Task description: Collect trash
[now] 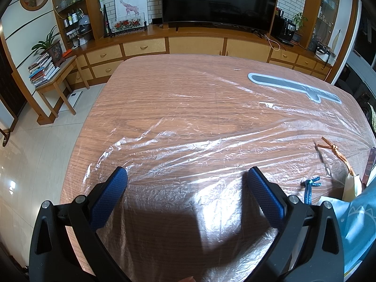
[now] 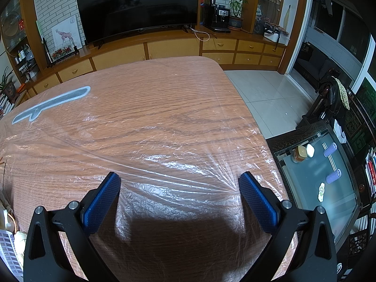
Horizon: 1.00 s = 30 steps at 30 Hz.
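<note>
A large clear plastic sheet (image 1: 199, 136) lies crumpled over the wooden table (image 1: 164, 80); it also shows in the right wrist view (image 2: 178, 164). A grey-blue knife-shaped piece (image 1: 293, 88) lies under or on the sheet at the far right, and shows in the right wrist view (image 2: 51, 104) at the far left. My left gripper (image 1: 186, 176) is open and empty above the sheet near the front edge. My right gripper (image 2: 179, 181) is open and empty above the sheet, where creases radiate toward its right finger (image 2: 256, 202).
Bags with an orange cord (image 1: 338, 152) and a blue cord (image 1: 310, 188) stand at the table's right. A glass side table (image 2: 329, 171) with small items is right of the table. A TV cabinet (image 1: 195, 44) runs along the back wall; a small desk (image 1: 58, 80) stands left.
</note>
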Tool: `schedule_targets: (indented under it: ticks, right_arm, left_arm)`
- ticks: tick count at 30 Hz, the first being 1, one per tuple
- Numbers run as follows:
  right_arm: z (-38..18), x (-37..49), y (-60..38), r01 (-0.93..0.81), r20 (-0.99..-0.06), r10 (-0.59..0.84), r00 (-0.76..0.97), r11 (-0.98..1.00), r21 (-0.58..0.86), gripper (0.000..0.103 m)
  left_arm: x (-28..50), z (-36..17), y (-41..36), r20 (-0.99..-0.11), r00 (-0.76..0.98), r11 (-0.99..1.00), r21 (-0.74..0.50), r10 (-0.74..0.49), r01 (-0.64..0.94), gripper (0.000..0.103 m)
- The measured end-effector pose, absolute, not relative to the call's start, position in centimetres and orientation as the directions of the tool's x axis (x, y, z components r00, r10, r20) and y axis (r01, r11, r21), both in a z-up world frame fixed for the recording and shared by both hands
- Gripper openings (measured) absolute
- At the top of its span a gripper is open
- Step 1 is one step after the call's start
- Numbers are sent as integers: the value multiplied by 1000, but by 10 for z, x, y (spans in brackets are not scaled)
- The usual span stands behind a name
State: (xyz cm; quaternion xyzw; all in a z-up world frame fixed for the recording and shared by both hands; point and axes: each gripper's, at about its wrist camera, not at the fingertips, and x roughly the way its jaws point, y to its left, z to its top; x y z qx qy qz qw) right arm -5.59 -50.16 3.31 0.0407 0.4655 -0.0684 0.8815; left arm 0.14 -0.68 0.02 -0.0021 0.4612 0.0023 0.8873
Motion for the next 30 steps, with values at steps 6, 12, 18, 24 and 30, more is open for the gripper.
schedule_targets:
  ticks: [6, 12, 18, 24, 30]
  right_arm:
    - [33, -56, -502, 158, -826, -83, 557, 987, 8, 99]
    - [33, -56, -502, 158, -826, -83, 557, 987, 7, 99]
    - [33, -56, -502, 158, -826, -83, 557, 987, 7, 99]
    - [33, -56, -502, 158, -826, -83, 557, 987, 7, 99]
    - [29, -56, -506, 157, -836, -79, 543, 987, 10, 99]
  left_arm:
    - [2, 0, -8, -818, 575, 1000, -1, 2, -6, 102]
    - [2, 1, -10, -819, 574, 1000, -1, 3, -6, 102]
    - [1, 1, -11, -819, 574, 1000, -1, 3, -6, 102]
    - [1, 2, -13, -819, 574, 1000, 1, 6, -9, 102]
    - [0, 3, -11, -822, 570, 1000, 3, 3, -1, 102]
